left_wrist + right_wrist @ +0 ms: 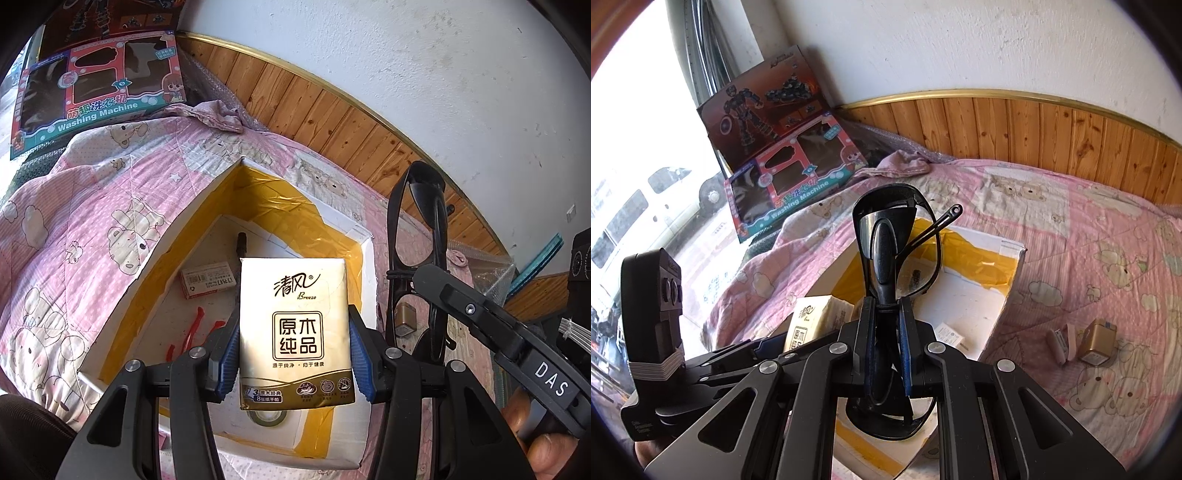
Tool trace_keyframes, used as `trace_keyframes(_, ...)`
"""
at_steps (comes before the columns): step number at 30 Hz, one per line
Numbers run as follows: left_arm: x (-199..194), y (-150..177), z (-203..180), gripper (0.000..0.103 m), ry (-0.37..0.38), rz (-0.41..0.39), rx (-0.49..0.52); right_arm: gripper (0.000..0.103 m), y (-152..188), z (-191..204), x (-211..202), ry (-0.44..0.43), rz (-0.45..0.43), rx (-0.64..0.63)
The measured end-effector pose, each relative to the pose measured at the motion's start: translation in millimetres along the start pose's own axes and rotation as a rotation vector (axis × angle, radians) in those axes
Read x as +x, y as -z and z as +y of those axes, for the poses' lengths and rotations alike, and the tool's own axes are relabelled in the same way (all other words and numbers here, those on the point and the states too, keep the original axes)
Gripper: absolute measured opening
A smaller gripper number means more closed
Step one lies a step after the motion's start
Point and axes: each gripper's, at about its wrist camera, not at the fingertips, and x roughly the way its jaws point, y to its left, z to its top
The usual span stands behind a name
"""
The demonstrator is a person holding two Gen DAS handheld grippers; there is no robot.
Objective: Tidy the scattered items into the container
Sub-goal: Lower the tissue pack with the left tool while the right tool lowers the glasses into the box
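My left gripper [293, 354] is shut on a cream and gold tissue pack [295, 325], held upright over the open white box [147, 266] with yellow tape on its rim. Inside the box lie a small white carton [207, 283], a dark pen-like stick [241, 245] and a tape roll [266, 416]. My right gripper [888, 354] is shut on black sunglasses [897, 243], which stand above the same box [1008, 280]. The sunglasses [417, 236] show right of the box in the left wrist view. The tissue pack [816, 317] shows at the left in the right wrist view.
The box rests on a pink bear-print quilt [1089, 229]. A gold block [1096, 341] and a small pink and white item [1062, 341] lie on the quilt right of the box. Toy boxes [790, 181] lean at the bed's far corner. Wood panelling [1034, 125] backs the bed.
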Motion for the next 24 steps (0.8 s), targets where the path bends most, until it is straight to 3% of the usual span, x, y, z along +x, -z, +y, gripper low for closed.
trace_keyframes(24,46.9,-0.8,5.8,0.052,-0.033,0.087,0.007,0.012,-20.2,-28.8,76.1,0.033,0.13,-0.036)
